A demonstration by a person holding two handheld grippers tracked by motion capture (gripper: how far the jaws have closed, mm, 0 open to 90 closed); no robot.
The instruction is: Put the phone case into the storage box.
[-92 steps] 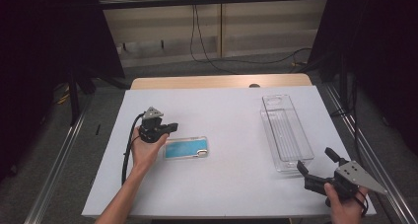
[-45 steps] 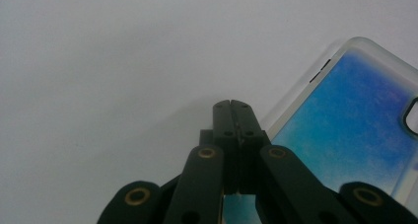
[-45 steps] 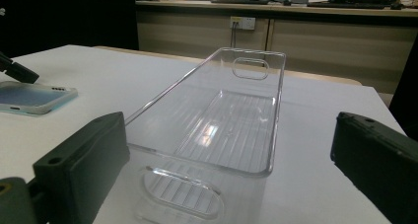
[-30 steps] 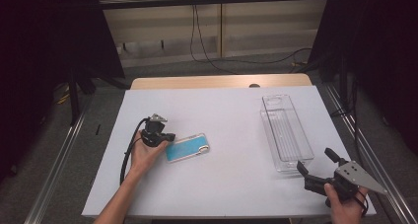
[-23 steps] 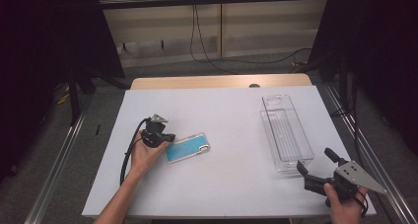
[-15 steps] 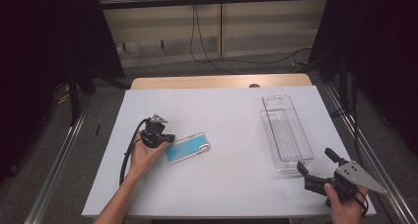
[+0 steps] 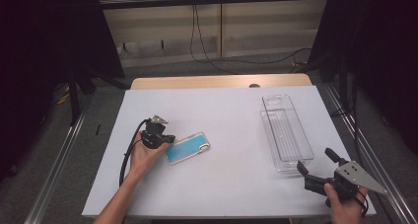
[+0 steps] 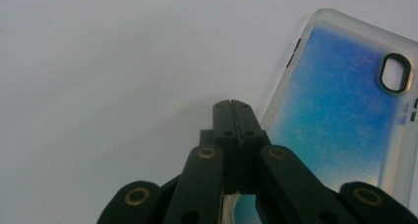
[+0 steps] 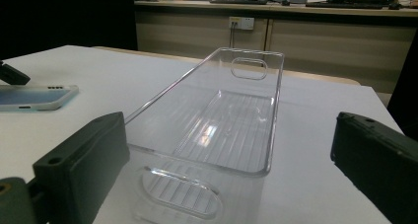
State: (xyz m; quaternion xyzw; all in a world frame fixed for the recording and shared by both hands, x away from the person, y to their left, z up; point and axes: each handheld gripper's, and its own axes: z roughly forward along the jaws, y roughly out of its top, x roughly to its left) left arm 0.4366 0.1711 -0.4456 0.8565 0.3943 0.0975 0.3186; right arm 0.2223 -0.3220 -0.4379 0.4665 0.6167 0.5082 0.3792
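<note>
While the left gripper (image 8: 234, 105) rests pinched on the near edge of the blue phone case (image 8: 340, 115), the case lies flat on the counter (image 7: 222, 110); the right gripper (image 7: 315, 161) stands wide, holding nothing, just before the clear bin (image 9: 217, 120).

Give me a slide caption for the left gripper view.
Left gripper, jaws shut, at the edge of a blue phone case on the white table.

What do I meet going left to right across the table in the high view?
Left tool, shut at the edge of the phone case → blue phone case → clear plastic bin → right tool, jaws open, near the bin's front end.
</note>
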